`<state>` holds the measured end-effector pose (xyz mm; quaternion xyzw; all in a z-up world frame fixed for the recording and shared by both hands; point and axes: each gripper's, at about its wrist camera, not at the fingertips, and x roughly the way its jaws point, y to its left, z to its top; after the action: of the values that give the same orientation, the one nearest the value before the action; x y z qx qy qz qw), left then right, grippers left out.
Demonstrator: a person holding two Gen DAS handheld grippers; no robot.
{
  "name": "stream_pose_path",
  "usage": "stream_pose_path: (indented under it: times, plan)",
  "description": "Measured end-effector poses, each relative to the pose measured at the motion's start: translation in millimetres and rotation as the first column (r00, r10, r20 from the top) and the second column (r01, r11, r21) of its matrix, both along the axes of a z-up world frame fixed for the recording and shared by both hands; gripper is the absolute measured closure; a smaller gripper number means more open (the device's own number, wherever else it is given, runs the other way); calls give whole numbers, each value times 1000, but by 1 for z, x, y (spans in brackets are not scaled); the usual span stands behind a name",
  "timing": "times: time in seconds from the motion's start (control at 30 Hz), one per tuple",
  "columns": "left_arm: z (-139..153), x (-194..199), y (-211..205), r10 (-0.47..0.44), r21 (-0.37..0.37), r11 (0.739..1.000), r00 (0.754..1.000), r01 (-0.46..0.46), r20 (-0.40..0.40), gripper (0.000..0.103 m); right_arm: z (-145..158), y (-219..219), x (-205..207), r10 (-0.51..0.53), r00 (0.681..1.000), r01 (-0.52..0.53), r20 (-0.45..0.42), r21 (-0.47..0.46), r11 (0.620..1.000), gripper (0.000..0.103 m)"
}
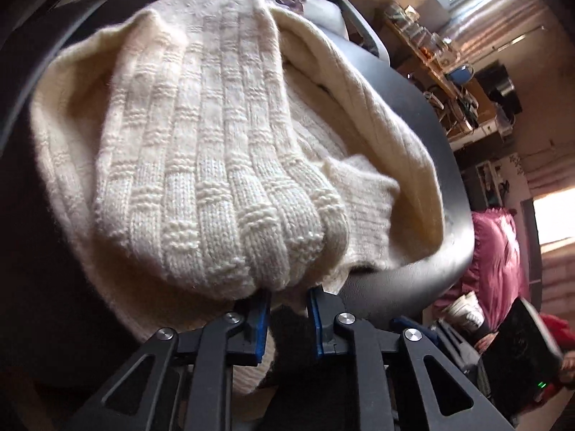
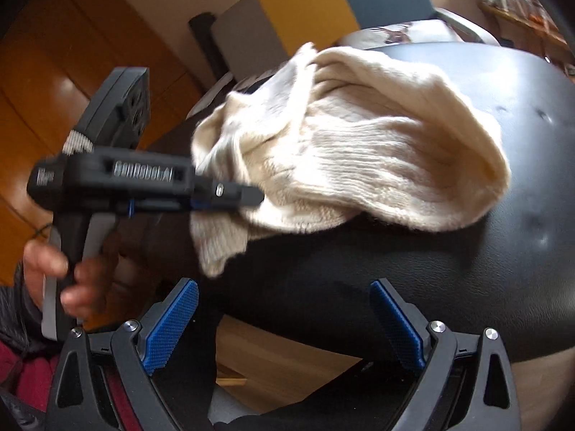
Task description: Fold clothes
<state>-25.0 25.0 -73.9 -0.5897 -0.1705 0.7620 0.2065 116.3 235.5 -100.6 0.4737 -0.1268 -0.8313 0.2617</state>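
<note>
A cream ribbed knit sweater (image 1: pixel 215 143) lies bunched on a black padded seat (image 1: pixel 413 107). My left gripper (image 1: pixel 287 298) is at its near folded edge, blue pads close together with knit fabric pinched between them. In the right wrist view the sweater (image 2: pixel 377 151) sprawls across the seat (image 2: pixel 503 251). There the left gripper (image 2: pixel 248 194) bites its left edge, and a flap hangs down below the fingers. A hand (image 2: pixel 54 269) holds that gripper's handle. My right gripper (image 2: pixel 284 287) stands wide open over the seat's near edge, apart from the sweater, with nothing between its fingers.
A printed cushion (image 2: pixel 391 36) lies behind the seat, with yellow and blue panels (image 2: pixel 305 7) beyond it. Orange wooden panelling (image 2: pixel 72 54) fills the left. A cluttered shelf (image 1: pixel 449 72) and a pink cloth (image 1: pixel 496 251) are off to the right.
</note>
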Motion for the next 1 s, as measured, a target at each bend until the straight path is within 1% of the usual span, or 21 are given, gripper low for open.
stream_pose_path:
  times: [0.1,0.17,0.23,0.27,0.37,0.4,0.43,0.47,0.5,0.53,0.57,0.63,0.73,0.77,0.87,0.9,0.93,0.97,1.0]
  plan:
    - [18,1,-26,32,70,997,997,-26,-76,87,3,-6,-7,6,1000,-6,-6,10,1000,4]
    - [32,3,-46,55,116,992,989,-39,-136,89,7,-2,-14,-32,999,32,-20,3,999,4]
    - [40,2,-67,82,150,987,982,-56,-171,90,10,7,-23,-95,995,95,-35,5,995,4]
    - [37,0,-75,100,145,986,981,-76,-165,90,10,11,-27,-126,992,126,-29,-2,992,4]
    - [13,-12,-92,171,66,984,980,-165,-97,90,6,24,-40,-213,977,214,15,-34,976,4]
    - [8,-14,-96,181,54,983,980,-177,-81,90,5,26,-43,-233,972,234,29,-41,971,4]
    - [5,-12,-99,176,59,983,982,-172,-72,87,3,25,-45,-238,970,240,40,-51,969,4]
    - [3,-11,-101,170,63,984,983,-166,-63,86,3,24,-45,-232,972,235,46,-69,970,4]
    - [0,-10,-104,164,67,985,985,-161,-53,83,2,19,-45,-217,975,221,50,-82,972,4]
    - [-2,-9,-107,159,72,985,986,-155,-44,76,1,13,-47,-200,978,204,52,-91,975,4]
    - [-2,-5,-107,146,83,986,988,-143,-42,73,0,7,-48,-183,982,188,54,-100,977,4]
    - [5,12,-104,109,120,988,993,-102,-53,55,-5,-6,-53,-154,986,160,66,-109,981,4]
    - [-1,22,-89,70,167,984,997,-62,-40,51,-10,-22,-59,-125,989,132,76,-94,987,4]
    - [-5,22,-83,69,168,984,997,-62,-36,51,-10,-25,-59,-120,990,127,76,-87,988,4]
    - [-15,14,-67,103,146,984,994,-98,-28,50,-11,-31,-58,-113,991,118,74,-72,990,4]
    - [-17,13,-65,123,135,984,992,-118,-35,51,-11,-33,-58,-111,991,116,73,-67,991,4]
    - [-17,10,-63,141,113,984,989,-135,-47,61,-10,-34,-56,-108,992,112,67,-62,992,4]
    - [-15,6,-62,152,88,985,986,-146,-64,77,-6,-31,-55,-108,992,112,58,-64,992,4]
    - [-12,4,-64,163,89,984,983,-155,-80,96,-1,-27,-55,-111,993,114,47,-71,991,4]
